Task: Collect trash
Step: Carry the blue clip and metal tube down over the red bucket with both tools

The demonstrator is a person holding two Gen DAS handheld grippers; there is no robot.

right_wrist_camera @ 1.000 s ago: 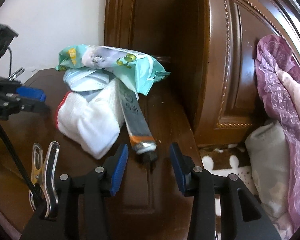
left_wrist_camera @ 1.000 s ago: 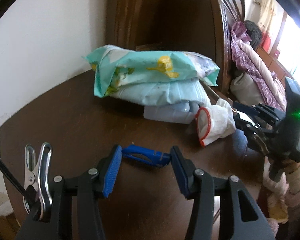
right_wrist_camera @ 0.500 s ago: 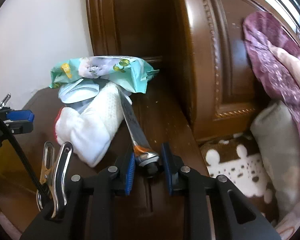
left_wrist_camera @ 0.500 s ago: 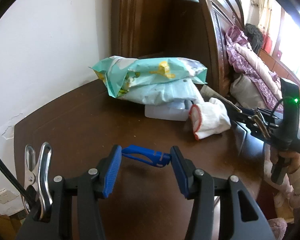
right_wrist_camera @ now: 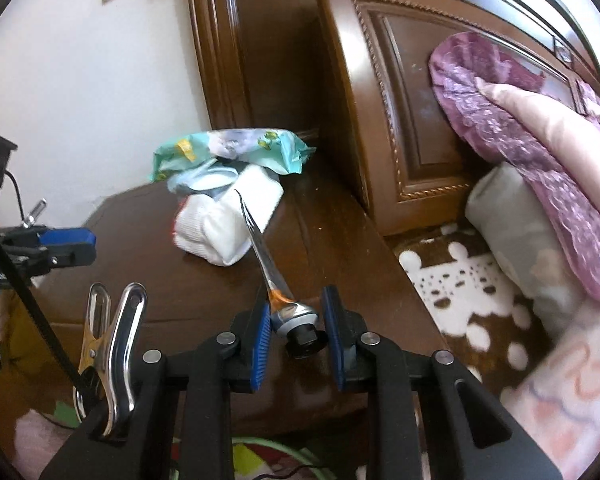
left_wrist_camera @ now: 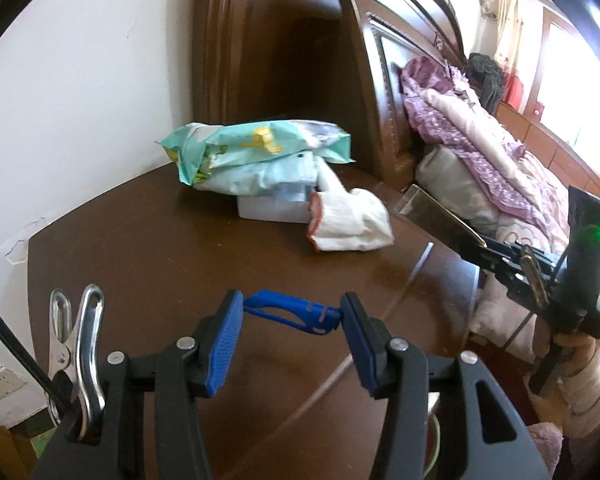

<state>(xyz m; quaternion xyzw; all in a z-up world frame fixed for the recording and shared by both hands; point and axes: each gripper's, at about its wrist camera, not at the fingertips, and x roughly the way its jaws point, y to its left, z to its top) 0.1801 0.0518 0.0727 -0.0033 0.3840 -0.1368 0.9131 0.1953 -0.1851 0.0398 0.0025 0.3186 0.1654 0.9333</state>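
A white wall stands at the left, with the dark wooden nightstand below it. The left gripper is half open, pinching a blue plastic clip between its pads. Farther back lie a teal packet and a white sock. The right gripper, its jaws just closed, clamps a flattened tube by its cap end above the nightstand. A carved headboard and bedding fill the right

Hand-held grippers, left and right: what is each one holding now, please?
Left hand-held gripper: shut on a small blue plastic piece.
Right hand-held gripper: shut on the cap end of a flattened tube.
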